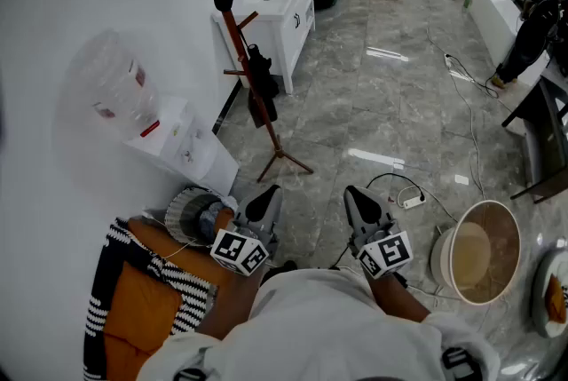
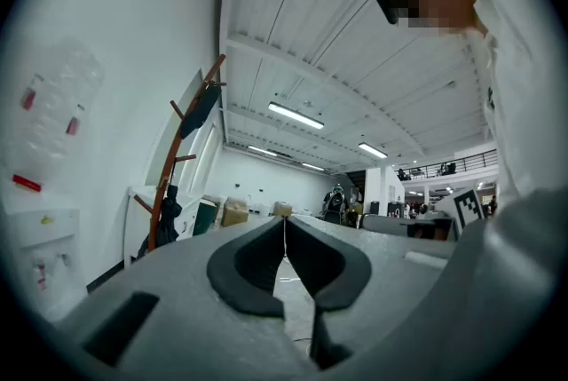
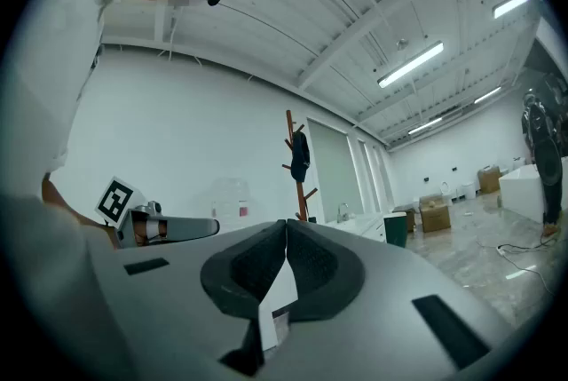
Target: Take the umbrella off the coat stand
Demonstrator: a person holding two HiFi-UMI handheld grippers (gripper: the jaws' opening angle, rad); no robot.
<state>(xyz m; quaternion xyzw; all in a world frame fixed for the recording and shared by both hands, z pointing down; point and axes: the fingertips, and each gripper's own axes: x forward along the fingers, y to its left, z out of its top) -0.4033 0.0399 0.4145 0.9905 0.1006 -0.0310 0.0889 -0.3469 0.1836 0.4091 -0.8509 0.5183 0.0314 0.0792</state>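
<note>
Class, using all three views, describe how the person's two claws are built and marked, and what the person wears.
Both the left claw and right claw have smooth grey shells with black lining tapering to a point. Each carries a white cube with black square markers: left cube, right cube. The person wears a white top.

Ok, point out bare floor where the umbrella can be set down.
Bare: the grey marble floor between the white sink cabinet and the loose dark cable, and just right of the foot of the red-brown wooden coat stand. Crowded: near the white power strip, the round beige tub and the white water dispenser.
</note>
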